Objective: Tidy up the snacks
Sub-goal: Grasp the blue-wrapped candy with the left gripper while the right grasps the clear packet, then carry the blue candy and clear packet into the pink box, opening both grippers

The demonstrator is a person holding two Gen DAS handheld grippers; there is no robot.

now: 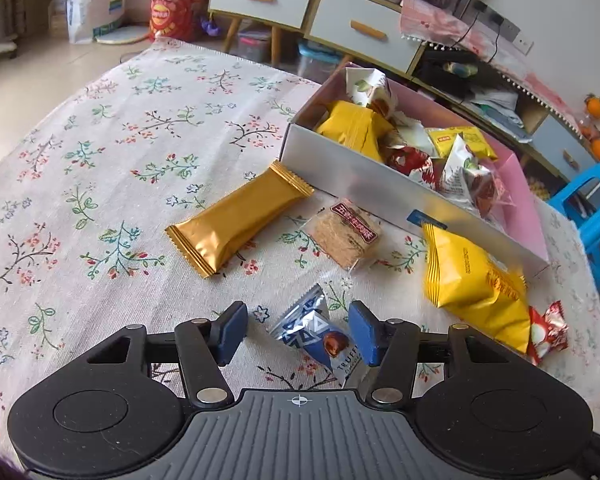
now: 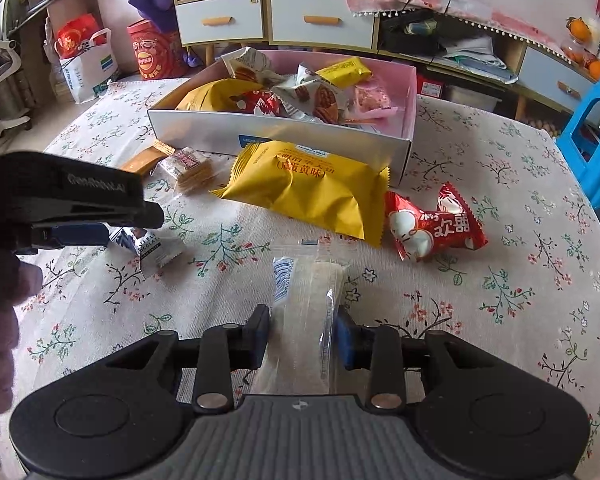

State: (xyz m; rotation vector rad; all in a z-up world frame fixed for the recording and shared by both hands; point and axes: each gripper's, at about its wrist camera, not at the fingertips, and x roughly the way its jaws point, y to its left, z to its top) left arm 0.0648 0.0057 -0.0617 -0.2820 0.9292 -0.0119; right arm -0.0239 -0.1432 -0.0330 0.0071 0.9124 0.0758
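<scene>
On the floral tablecloth (image 1: 100,160) a blue and silver truffle candy (image 1: 316,332) lies between the blue pads of my left gripper (image 1: 298,332). The right pad touches the wrapper and the left pad stands clear, so the gripper is open. My right gripper (image 2: 302,334) is shut on a clear-wrapped pale snack bar (image 2: 308,292). A silver box with a pink inside (image 1: 360,188) (image 2: 204,128) holds several snacks. Outside it lie a gold bar (image 1: 240,220), a cracker packet (image 1: 344,236), a yellow packet (image 2: 304,188) and a red packet (image 2: 432,224).
A blue plastic stool (image 2: 596,128) stands beyond the table's right edge. A low cabinet with white drawers (image 2: 220,20) lines the far wall. Shopping bags (image 2: 84,64) sit on the floor at the back left. A person's hand (image 2: 0,320) shows at the left edge.
</scene>
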